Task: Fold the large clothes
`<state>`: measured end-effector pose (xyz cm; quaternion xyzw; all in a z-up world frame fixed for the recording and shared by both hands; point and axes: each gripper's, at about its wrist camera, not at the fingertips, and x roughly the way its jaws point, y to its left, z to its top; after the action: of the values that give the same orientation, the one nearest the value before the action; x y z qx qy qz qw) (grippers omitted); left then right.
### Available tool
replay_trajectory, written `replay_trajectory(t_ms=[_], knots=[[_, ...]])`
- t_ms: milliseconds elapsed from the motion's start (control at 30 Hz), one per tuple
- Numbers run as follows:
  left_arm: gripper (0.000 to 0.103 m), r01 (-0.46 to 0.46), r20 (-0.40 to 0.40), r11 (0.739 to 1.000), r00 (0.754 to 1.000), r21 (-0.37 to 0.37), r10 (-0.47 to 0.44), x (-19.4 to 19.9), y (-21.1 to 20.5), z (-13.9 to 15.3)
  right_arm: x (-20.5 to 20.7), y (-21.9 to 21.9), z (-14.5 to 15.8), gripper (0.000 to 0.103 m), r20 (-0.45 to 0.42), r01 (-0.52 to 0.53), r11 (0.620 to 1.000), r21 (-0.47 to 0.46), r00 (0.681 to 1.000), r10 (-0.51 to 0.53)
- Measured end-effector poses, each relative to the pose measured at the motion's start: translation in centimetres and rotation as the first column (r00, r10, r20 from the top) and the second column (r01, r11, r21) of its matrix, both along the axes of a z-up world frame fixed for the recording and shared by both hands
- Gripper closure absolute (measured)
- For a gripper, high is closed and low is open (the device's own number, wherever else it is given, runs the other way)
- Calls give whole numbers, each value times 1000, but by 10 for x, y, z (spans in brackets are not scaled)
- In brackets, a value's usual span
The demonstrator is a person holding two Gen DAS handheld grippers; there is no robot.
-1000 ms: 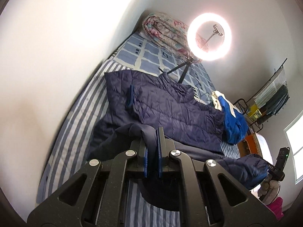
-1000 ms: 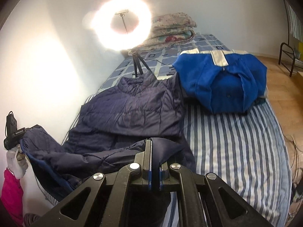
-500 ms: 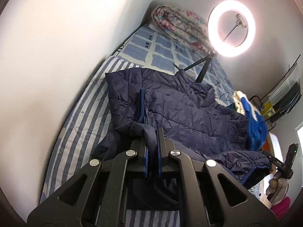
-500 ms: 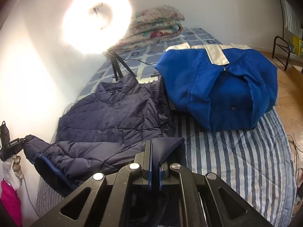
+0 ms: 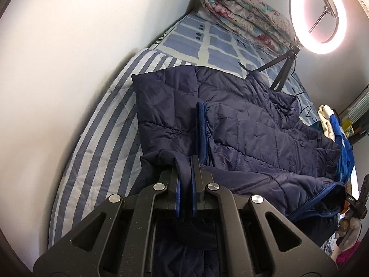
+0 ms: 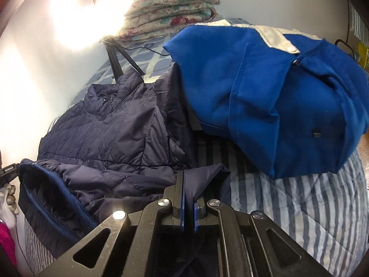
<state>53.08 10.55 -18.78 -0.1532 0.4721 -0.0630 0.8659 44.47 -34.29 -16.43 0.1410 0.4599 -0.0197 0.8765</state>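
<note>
Both claws are pinching the hem of the navy quilted jacket (image 5: 242, 124): my left claw (image 5: 185, 173) is closed narrow on one bottom corner, my right claw (image 6: 189, 184) is closed narrow on the other, with cloth bunching up between the pads of each. The jacket is lying collar-up on the striped bed (image 5: 101, 138), its body spread flat and its lower edge lifting off the bed in my grip, so I am judging this to be the bottom-to-top fold.

What is worrying me: the fabric is slick and puffy, and each claw is gripping only a thin tuck of it, so a corner could be slipping free if I am pulling unevenly. If one hand is running ahead of the other, the fold line will be skewing. The sleeve cuff (image 5: 200, 124) lying on the jacket's chest could be getting trapped and lumping under the fold.

Room is tight. On the jacket's right side the folded blue garment (image 6: 265, 97) is touching its edge, so my right claw is having little spare bed there. Just beyond the jacket's collar the tripod legs (image 6: 115, 62) of the ring light (image 5: 318, 15) are standing, with a cable trailing beside them. On the jacket's left, the striped bed is showing bare up to the wall (image 5: 57, 57).
</note>
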Motion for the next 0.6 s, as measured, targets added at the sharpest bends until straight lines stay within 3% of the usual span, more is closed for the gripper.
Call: replay_trajectory(t_ms=[133,200,233,300,333,367,500,600], knots=[[92,7,0,999,1000,-32,-7,5,3,-2,-1,-10,2,82,23,-15,998,64,1000,14],[76,11,-10,998,1000,-54,-12,8,5,1,-3,-18,5,73,28,-27,995,97,999,25],[73,16,-3,998,1000,-58,-17,8,7,5,-4,-20,7,68,34,-31,994,105,999,27],[59,19,13,999,1000,-44,-19,8,7,15,-10,-29,13,49,58,-19,992,123,998,12],[58,21,28,999,999,-39,-20,7,8,22,-16,-36,18,36,84,-6,990,142,996,-6],[58,22,50,999,999,-32,-21,6,10,29,-21,-42,22,31,109,3,987,158,994,-20],[58,30,110,999,993,18,-32,-3,16,48,-44,-65,33,31,190,-5,980,198,981,-34],[58,59,119,995,991,86,-69,-9,16,48,-56,-71,26,31,184,-18,985,173,983,-14]])
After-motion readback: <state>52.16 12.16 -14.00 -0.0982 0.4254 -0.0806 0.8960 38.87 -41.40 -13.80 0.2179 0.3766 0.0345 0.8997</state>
